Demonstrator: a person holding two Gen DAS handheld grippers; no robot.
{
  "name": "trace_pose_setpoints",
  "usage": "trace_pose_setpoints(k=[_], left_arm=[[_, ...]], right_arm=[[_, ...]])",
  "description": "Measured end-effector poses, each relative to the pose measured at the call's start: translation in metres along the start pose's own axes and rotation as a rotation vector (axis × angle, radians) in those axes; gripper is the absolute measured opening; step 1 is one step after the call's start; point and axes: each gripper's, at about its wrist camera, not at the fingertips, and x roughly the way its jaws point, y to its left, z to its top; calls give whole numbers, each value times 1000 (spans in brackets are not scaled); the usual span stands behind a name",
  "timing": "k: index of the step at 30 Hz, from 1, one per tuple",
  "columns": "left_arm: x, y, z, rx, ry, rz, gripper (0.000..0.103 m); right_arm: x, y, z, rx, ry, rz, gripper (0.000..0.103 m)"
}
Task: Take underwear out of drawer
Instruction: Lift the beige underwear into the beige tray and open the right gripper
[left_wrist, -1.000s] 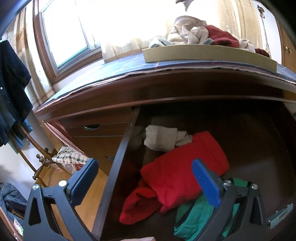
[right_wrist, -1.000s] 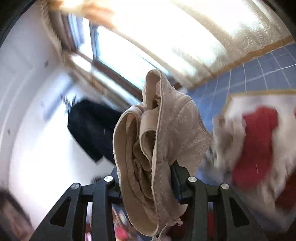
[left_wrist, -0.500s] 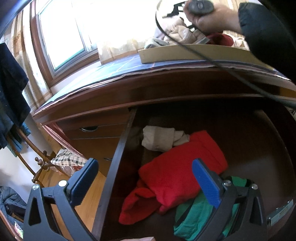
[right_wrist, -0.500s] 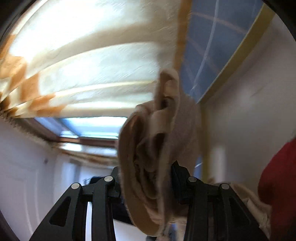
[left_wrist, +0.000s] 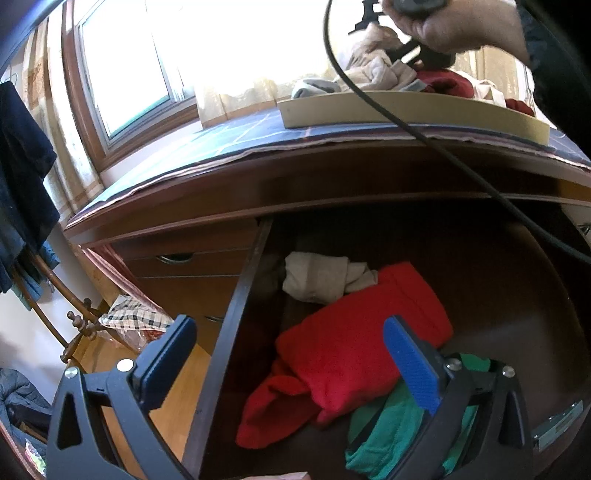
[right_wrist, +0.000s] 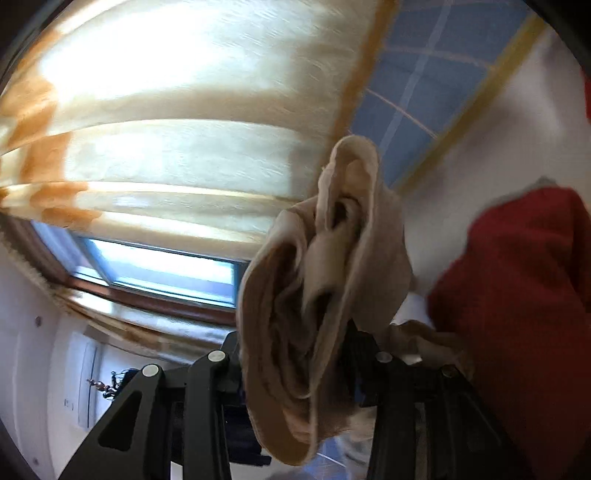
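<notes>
My right gripper (right_wrist: 299, 369) is shut on beige underwear (right_wrist: 325, 295), a bunched bundle that hides its pads. It hovers over the white tray floor (right_wrist: 491, 140) beside a dark red garment (right_wrist: 517, 314). In the left wrist view a hand (left_wrist: 454, 26) holds that gripper above the tan tray (left_wrist: 406, 109) on the dresser top. My left gripper (left_wrist: 291, 354) stands open over the open drawer (left_wrist: 236, 314), with nothing between its blue pads. In the drawer lie a red garment (left_wrist: 354, 350), a green one (left_wrist: 391, 424) and a beige piece (left_wrist: 317, 277).
A blue checked cloth (left_wrist: 240, 136) covers the dresser top under the tray. Behind it are a window (left_wrist: 125, 74) and pale curtains (right_wrist: 184, 110). A dark garment (left_wrist: 22, 177) hangs at left, near a wooden rack (left_wrist: 74, 325) and a checked cloth (left_wrist: 129, 314).
The right gripper has rolled and come down from beside the window to just over the tray, still gripping the beige underwear. The hand entered the left wrist view. The left gripper stayed put.
</notes>
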Motion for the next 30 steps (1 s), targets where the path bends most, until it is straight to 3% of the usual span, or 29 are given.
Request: trace_pose_setpoints(k=[10, 14, 17, 21, 24, 30], left_arm=[[-2, 2, 0, -20, -6, 5, 103], [-3, 2, -1, -19, -10, 8, 103], [-2, 3, -1, -19, -12, 10, 103], [-2, 3, -1, -20, -11, 14, 103], [-2, 2, -1, -20, -11, 18, 103], [-1, 2, -1, -18, -10, 18, 103]], right_arm=[[50, -17, 18, -11, 69, -25, 43], [51, -9, 7, -102, 108, -71, 60], [41, -4, 4, -85, 128, -79, 65], [13, 5, 2, -72, 67, -74, 78], [1, -3, 4, -18, 57, -93, 78], [-25, -21, -6, 93, 101, -33, 78]])
